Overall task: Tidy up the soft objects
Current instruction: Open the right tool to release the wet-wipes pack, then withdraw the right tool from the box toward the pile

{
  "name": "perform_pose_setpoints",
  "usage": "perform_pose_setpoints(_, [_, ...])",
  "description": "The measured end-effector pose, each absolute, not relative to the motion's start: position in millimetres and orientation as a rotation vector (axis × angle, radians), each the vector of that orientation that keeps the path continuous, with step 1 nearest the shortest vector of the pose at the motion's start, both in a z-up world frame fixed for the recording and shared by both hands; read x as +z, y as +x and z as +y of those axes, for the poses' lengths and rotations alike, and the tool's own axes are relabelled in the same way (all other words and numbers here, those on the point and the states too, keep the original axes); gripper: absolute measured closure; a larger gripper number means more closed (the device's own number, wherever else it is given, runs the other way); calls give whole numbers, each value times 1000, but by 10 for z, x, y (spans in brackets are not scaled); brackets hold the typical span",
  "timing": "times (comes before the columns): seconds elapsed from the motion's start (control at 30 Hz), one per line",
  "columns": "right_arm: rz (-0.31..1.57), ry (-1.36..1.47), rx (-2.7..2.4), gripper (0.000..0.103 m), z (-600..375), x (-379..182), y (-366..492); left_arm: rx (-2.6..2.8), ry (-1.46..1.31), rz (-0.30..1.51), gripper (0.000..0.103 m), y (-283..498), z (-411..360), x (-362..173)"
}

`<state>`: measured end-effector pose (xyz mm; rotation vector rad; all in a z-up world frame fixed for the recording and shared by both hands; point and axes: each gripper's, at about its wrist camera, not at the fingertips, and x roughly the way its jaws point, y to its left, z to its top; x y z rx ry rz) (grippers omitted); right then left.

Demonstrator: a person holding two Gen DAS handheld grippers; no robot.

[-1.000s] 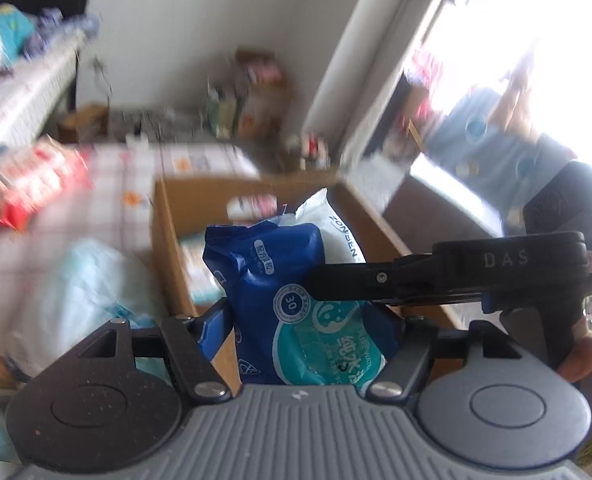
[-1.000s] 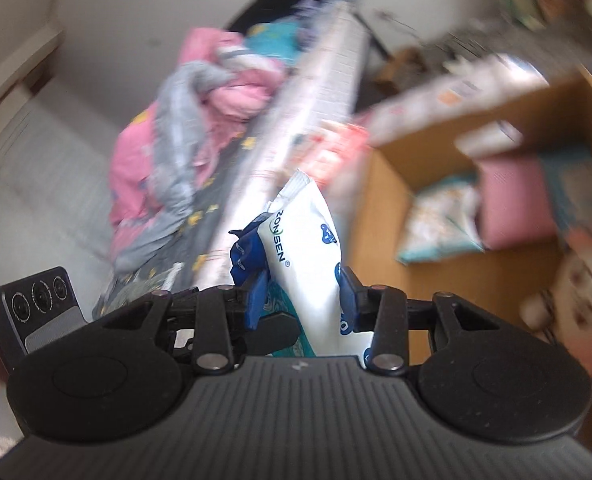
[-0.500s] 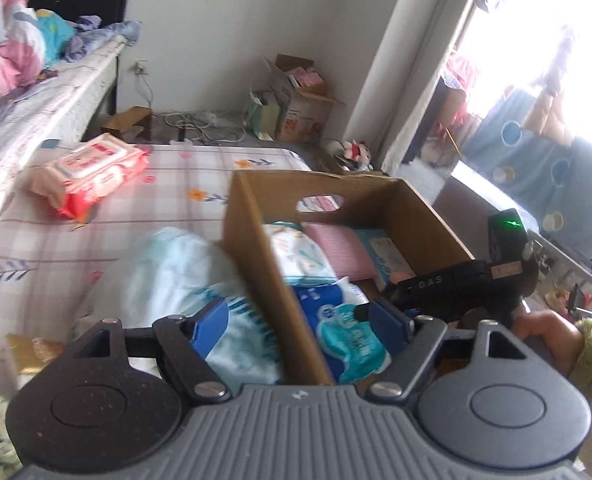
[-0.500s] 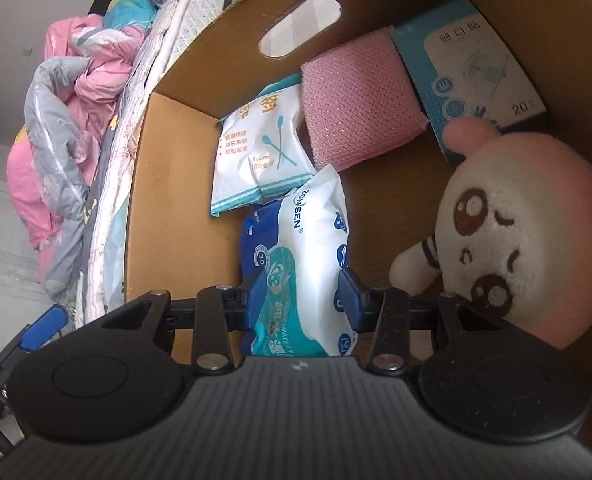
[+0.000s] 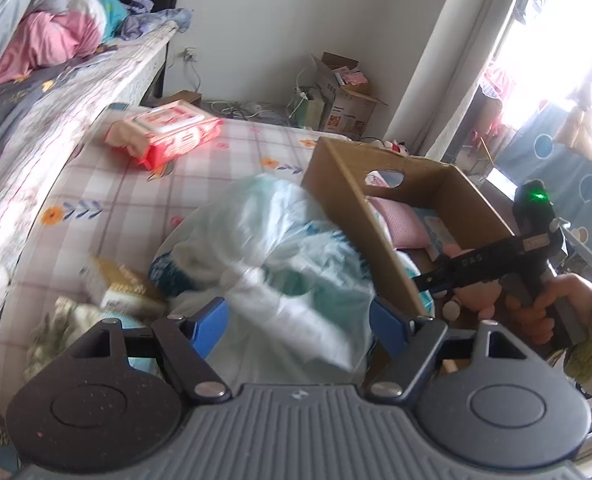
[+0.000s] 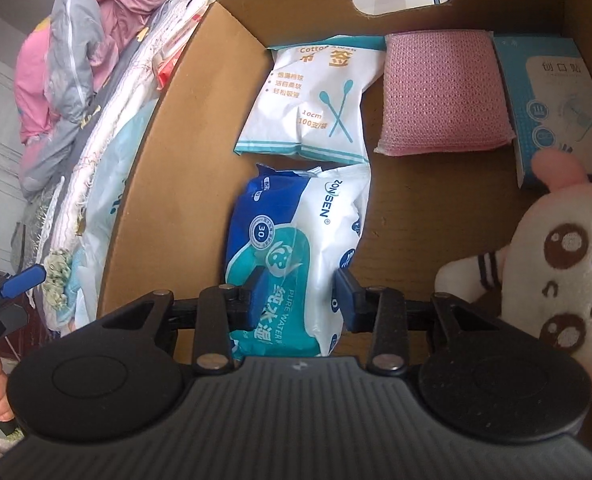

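R gripper (image 6: 297,294): fingers closed on the wipes pack (image 6: 296,248), pinching its near end; pack lies flat on the box (image 6: 168,168) floor, left side, just near of the swab pack (image 6: 311,100). Also in the box: pink sponge (image 6: 441,94) far-center, blue carton (image 6: 555,108) far-right, plush (image 6: 551,276) near-right, close to the R fingers' right side. L gripper (image 5: 299,320): fingers spread wide, nothing between them under grip; they hang over a pale plastic bag (image 5: 280,248) that sits on the table (image 5: 108,200) against the box's left wall. Around that: yellowish sponge (image 5: 116,284) to the bag's left, red wipes pack (image 5: 164,136) far-left on the table, bed (image 5: 36,92) beyond. Step, as I read it: placing the wipes pack, which looks set down w/ only the release left. Next for R: let the fingers part, pull back w/o dragging the pack or bumping the plush. L seems lined up for the bag; it's loose and slippery-looking, so it likely needs a deep bite on a bunched fold, not a skim. Bag is bulky vs. free box space, so fit is uncertain.
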<state>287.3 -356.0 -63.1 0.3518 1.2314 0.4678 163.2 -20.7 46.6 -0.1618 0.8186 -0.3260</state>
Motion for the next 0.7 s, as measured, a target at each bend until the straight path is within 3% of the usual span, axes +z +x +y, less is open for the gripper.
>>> perform_pose_setpoints(0.07, [1226,330,458,62,-3489,-585,2869,-316,-168,811,24,1568,-121,451])
perform_pose_setpoints(0.2, [1198,289,421,41,-3431,-452,2819,-280,-174,789,24,1410,109,423])
perform_pose_setpoints(0.3, [1152,240,383,34,-3597,-323,2680,-250,-191,777,24,1299,295,412])
perform_pose_setpoints(0.5, [991,210,312,33,-3642,215,2342,-210,-207,771,24,1037,633,388])
perform_pose_setpoints(0.7, [852,392,474,33,-3403,661,1988,-191,-204,768,25,883,790,319])
